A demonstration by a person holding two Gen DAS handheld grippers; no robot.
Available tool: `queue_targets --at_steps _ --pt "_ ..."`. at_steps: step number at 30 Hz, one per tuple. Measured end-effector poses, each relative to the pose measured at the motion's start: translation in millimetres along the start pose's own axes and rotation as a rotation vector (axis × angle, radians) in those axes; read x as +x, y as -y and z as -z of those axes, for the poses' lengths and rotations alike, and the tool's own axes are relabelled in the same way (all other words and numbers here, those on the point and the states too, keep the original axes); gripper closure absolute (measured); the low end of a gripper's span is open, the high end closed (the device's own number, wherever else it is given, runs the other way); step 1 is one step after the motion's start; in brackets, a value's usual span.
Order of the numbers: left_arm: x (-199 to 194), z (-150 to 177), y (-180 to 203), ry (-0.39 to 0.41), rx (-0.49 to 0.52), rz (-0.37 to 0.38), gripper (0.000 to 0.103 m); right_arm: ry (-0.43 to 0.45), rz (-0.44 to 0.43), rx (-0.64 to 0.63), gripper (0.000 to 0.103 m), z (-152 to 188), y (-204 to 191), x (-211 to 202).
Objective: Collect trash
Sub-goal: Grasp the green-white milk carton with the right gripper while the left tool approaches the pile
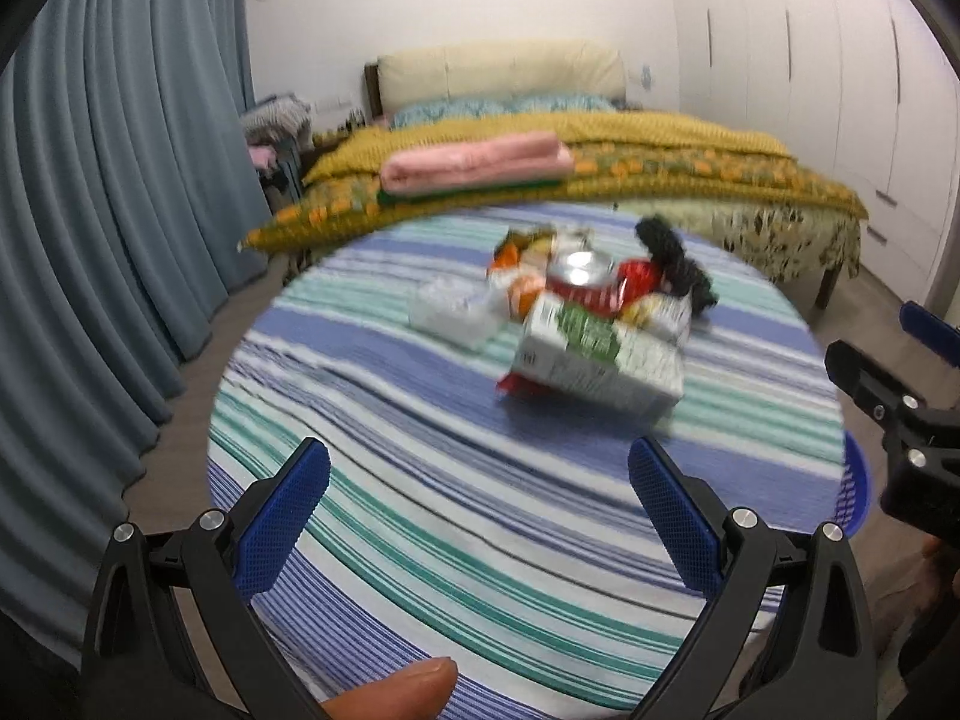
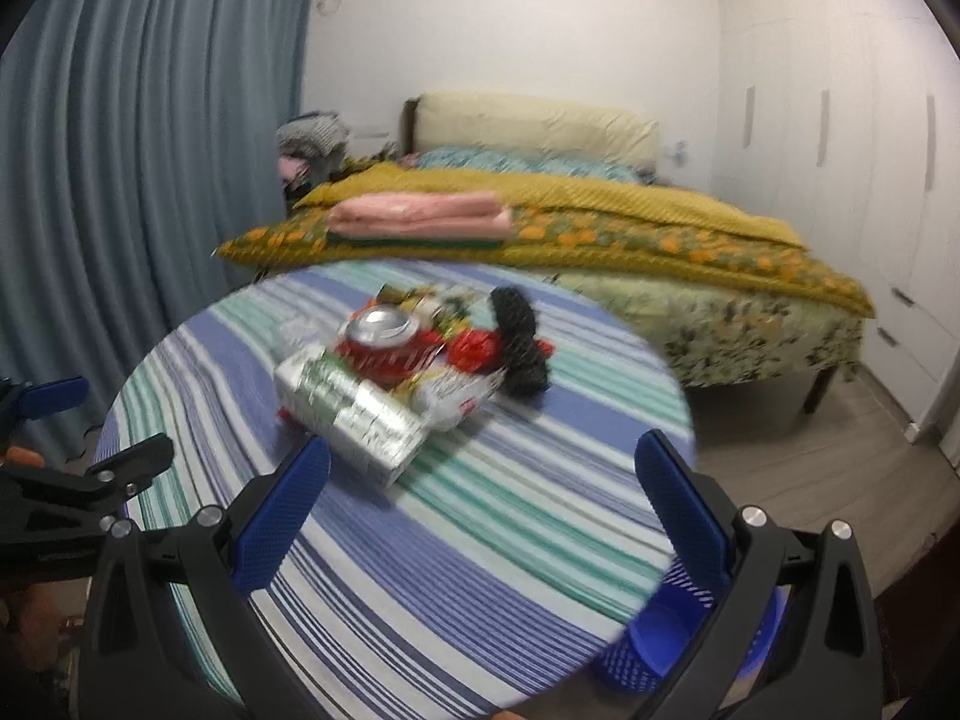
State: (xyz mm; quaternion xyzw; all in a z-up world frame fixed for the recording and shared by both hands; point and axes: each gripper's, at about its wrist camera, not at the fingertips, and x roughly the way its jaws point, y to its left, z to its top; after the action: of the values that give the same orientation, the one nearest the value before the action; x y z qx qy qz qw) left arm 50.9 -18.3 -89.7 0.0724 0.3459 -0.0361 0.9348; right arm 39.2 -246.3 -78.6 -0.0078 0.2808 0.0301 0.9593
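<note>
A heap of trash lies on a round table with a striped cloth (image 1: 420,480) (image 2: 480,510). It holds a white and green carton (image 1: 594,354) (image 2: 354,420), a red drink can (image 1: 579,279) (image 2: 384,342), a clear crumpled plastic piece (image 1: 450,312), coloured wrappers (image 1: 522,252) and a black mesh item (image 1: 675,258) (image 2: 522,336). My left gripper (image 1: 480,516) hangs open over the near part of the table, short of the heap. My right gripper (image 2: 483,510) is open too, with the carton just beyond its left finger. Both views are blurred.
A blue mesh bin (image 2: 672,636) (image 1: 855,486) stands on the floor at the table's right edge. Behind the table is a bed (image 1: 600,180) (image 2: 600,240) with a folded pink blanket (image 1: 474,165). Blue curtains (image 1: 120,240) hang on the left, white wardrobes (image 2: 870,180) on the right.
</note>
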Motion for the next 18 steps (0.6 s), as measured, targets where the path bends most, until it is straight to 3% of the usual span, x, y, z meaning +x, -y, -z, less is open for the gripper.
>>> queue_targets --at_steps 6,13,18 --pt "40.1 9.5 -13.7 -0.086 -0.019 -0.026 0.004 -0.116 -0.122 -0.135 0.005 4.3 -14.0 58.2" --pt "68.5 11.2 -27.3 -0.136 -0.004 0.006 0.004 -0.218 -0.309 -0.303 0.005 -17.0 -46.7 117.3" --pt "75.7 11.6 -36.8 -0.152 -0.015 0.025 0.004 -0.288 -0.367 -0.422 0.017 -34.7 -75.5 154.2"
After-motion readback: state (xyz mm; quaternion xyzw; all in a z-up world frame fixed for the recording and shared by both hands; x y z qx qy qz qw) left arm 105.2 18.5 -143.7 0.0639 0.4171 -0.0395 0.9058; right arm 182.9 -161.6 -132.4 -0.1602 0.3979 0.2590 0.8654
